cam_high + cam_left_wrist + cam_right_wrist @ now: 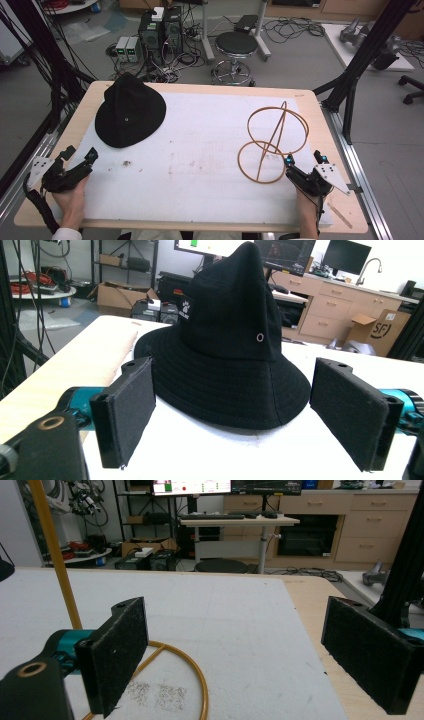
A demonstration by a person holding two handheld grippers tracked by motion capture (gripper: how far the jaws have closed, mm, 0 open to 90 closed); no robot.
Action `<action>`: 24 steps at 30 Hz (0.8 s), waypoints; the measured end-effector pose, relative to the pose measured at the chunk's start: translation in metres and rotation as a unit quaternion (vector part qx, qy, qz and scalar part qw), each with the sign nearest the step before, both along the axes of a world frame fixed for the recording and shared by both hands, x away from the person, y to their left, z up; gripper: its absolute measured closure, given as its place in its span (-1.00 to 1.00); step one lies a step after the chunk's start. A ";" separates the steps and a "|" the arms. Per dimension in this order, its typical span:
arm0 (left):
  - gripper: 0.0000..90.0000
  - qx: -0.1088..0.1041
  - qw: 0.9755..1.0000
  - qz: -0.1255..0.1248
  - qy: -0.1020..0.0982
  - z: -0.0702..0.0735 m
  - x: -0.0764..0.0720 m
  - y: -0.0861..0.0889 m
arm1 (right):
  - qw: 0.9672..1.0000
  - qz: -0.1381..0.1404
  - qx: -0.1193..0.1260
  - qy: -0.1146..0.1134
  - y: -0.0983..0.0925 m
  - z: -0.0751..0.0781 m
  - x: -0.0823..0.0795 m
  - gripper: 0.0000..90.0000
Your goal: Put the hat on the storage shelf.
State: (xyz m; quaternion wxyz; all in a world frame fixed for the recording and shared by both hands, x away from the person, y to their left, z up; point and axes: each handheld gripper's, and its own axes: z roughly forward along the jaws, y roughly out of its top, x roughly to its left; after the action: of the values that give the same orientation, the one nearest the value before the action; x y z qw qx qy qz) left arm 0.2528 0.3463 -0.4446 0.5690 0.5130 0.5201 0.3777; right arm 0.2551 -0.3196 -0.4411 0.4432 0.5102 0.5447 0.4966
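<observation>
The black hat [130, 111] sits at the mat's [200, 165] far left corner, the wire stand [272, 142] on the right. The left gripper [80, 156] faces the hat, jaws spread, empty. The right gripper [305, 161], spread too, sits beside the stand's base ring.

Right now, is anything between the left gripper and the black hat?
Nothing visible. The left gripper has open jaws pointing at the black hat, with bare white mat between them.

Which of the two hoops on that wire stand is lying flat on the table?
The lower ring of the gold wire stand, nearest the right hand-held gripper. It rests flat on the white mat; the upper ring is raised and tilted.
</observation>
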 end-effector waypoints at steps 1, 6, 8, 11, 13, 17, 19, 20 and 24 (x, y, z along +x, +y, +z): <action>-0.58 0.000 1.000 0.000 0.000 0.000 0.000 0.000 | 1.000 0.000 0.000 0.000 0.000 0.000 0.000 -0.76; -0.58 -0.002 1.000 0.000 -0.001 0.000 0.000 0.000 | 1.000 -0.001 0.000 0.000 0.000 0.000 -0.001 -0.76; -0.58 -0.002 1.000 0.000 -0.001 0.000 0.000 0.000 | 1.000 0.000 0.000 -0.001 0.000 0.000 -0.001 -0.76; -0.58 -0.003 1.000 -0.001 0.000 0.000 0.000 0.000 | 1.000 -0.002 0.002 -0.001 -0.001 0.000 -0.001 -0.76; -0.58 -0.002 1.000 -0.001 0.000 0.000 0.000 0.001 | 1.000 -0.002 0.002 0.000 -0.001 0.000 -0.001 -0.76; -0.58 -0.002 1.000 -0.001 0.000 0.000 0.000 0.001 | 1.000 -0.001 0.002 0.000 -0.001 0.000 -0.001 -0.76; -0.58 -0.003 1.000 -0.002 0.000 0.000 0.000 0.001 | 1.000 0.000 0.002 -0.001 -0.001 0.000 -0.001 -0.76; -0.58 -0.002 1.000 -0.002 0.000 0.000 0.000 0.001 | 1.000 0.000 0.002 -0.001 -0.001 0.000 -0.001 -0.76; -0.58 0.002 1.000 -0.004 0.002 0.000 0.000 0.000 | 1.000 0.000 0.002 0.000 -0.001 0.000 -0.001 -0.76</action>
State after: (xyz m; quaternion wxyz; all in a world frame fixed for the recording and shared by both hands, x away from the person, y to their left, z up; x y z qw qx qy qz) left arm 0.2533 0.3458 -0.4446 0.5688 0.5166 0.5183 0.3755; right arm 0.2540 -0.3205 -0.4409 0.4424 0.5107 0.5439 0.4976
